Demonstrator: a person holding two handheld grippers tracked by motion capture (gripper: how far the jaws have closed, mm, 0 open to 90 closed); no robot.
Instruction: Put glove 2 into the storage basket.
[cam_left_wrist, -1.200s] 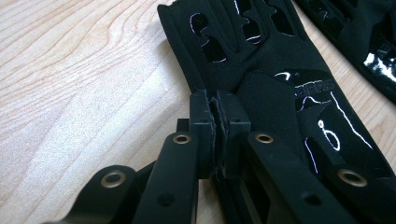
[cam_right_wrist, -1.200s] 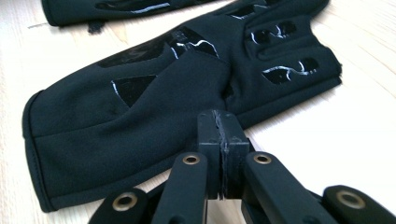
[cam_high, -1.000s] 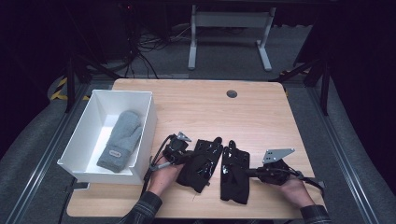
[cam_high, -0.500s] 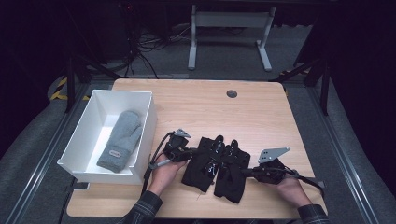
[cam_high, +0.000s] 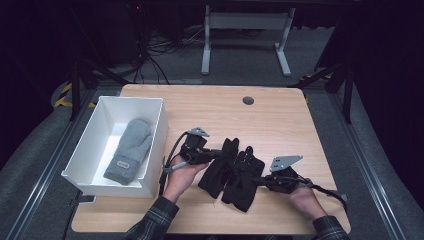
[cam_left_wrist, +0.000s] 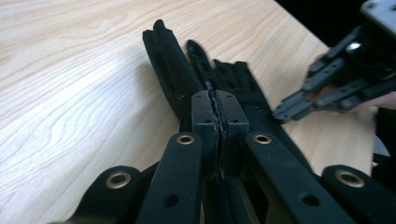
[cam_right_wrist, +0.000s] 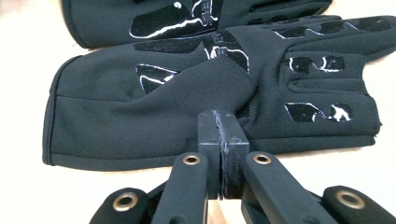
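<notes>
Two black gloves lie side by side at the front middle of the wooden table (cam_high: 280, 115). My left gripper (cam_high: 220, 154) is shut on the edge of the left black glove (cam_high: 216, 172), whose near side is raised off the wood. In the left gripper view the jaws (cam_left_wrist: 215, 109) meet with thin black fabric pinched between them, and the glove's fingers (cam_left_wrist: 170, 65) stretch ahead. My right gripper (cam_high: 258, 180) is shut on the right black glove (cam_high: 243, 186). The right gripper view has its jaws (cam_right_wrist: 222, 128) pinching a thumb flap of this glove (cam_right_wrist: 140, 109), which has glossy print.
A white bin (cam_high: 157, 145) stands at the table's left with a grey mitten (cam_high: 129, 150) in it. A round cable hole (cam_high: 248, 100) sits near the far edge. The other glove (cam_right_wrist: 140, 18) lies just beyond the right one. Bare wood spreads behind the gloves.
My left hand has risen and lifted its side of the left glove, which now leans against the right glove. The right hand has barely moved.
</notes>
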